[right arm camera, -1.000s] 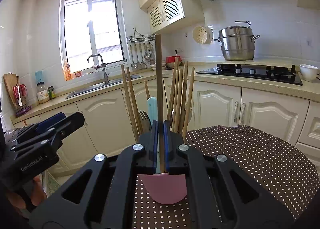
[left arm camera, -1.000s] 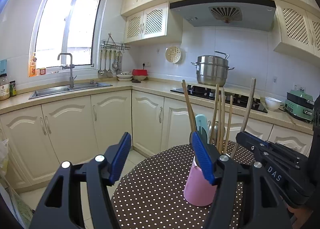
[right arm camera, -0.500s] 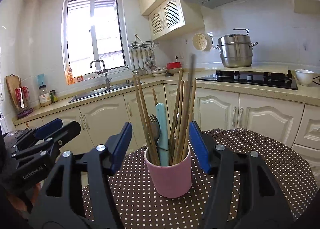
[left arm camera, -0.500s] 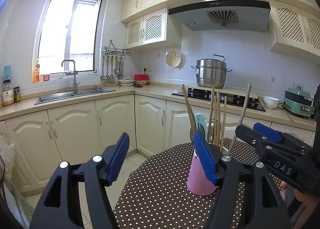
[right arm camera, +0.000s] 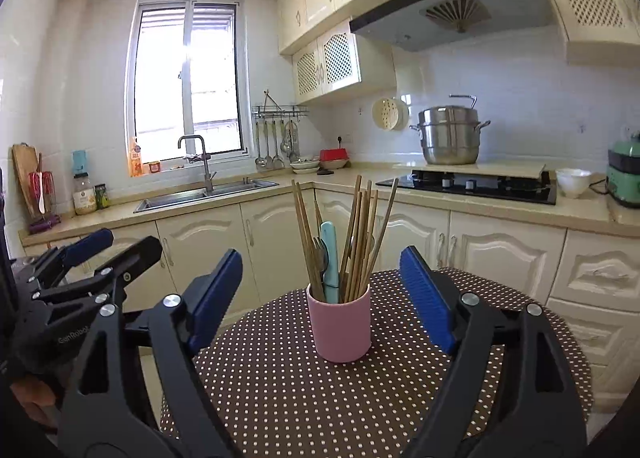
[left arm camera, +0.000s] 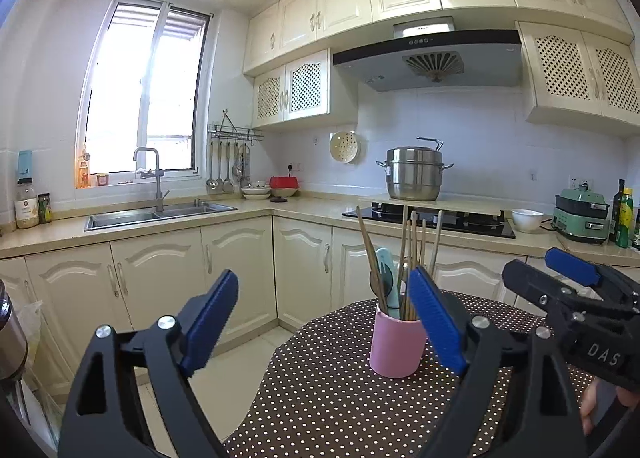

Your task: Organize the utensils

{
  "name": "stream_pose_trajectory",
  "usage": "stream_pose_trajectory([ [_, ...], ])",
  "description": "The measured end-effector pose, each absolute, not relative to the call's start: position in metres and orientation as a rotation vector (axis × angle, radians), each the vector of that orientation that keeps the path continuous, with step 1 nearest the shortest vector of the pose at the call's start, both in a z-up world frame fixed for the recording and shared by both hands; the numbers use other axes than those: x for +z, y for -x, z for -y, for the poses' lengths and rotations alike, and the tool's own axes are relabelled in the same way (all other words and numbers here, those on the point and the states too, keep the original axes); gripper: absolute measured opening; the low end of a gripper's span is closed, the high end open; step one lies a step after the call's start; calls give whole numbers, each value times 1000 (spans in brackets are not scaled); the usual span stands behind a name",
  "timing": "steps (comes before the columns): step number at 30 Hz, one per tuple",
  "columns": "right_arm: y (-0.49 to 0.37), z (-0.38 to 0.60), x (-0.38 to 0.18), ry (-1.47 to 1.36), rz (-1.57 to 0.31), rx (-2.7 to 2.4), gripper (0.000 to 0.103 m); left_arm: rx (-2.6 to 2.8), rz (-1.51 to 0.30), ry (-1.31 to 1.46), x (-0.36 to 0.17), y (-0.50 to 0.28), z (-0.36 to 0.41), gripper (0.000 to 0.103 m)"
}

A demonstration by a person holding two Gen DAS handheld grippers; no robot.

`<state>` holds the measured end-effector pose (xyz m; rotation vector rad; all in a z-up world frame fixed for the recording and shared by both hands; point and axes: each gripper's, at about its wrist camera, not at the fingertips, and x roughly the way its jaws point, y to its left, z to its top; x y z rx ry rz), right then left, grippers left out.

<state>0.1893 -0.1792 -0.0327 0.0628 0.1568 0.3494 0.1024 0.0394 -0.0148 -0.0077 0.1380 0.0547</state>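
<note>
Standing upright in the pink cup [right arm camera: 339,328], the chopsticks [right arm camera: 360,234], a fork [right arm camera: 319,252] and a pale blue handle [right arm camera: 330,254] look gathered already, so by my judgement the sorting is close to finished; no loose utensil shows anywhere on the dotted tablecloth [right arm camera: 300,398], though the near part of the table is hidden behind the claws. Left of the cup, the left gripper [left arm camera: 320,322] is spreading its jaws with nothing between them, and beneath it lies only bare floor beyond the table's rounded left edge. At the cup itself there is open cloth on every visible side. Right of the cup, the right gripper [right arm camera: 322,298] is likewise spreading, the cup seen beyond its jaws but apart from both pads. Behind the cup the table's far edge sits near the cream cabinets [right arm camera: 500,254], so room for moving is best on the near side of the cup.
</note>
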Motion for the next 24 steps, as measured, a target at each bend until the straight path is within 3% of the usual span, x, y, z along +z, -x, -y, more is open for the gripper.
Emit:
stream_pose_trajectory([
  [8,-128,173,-20,-14,-113,306,88,40,-109,-17,-2,-47,-36,89],
  [24,-69,183,-4,-33,-65,278,91,19,-55,-36,18,9,-24,91],
])
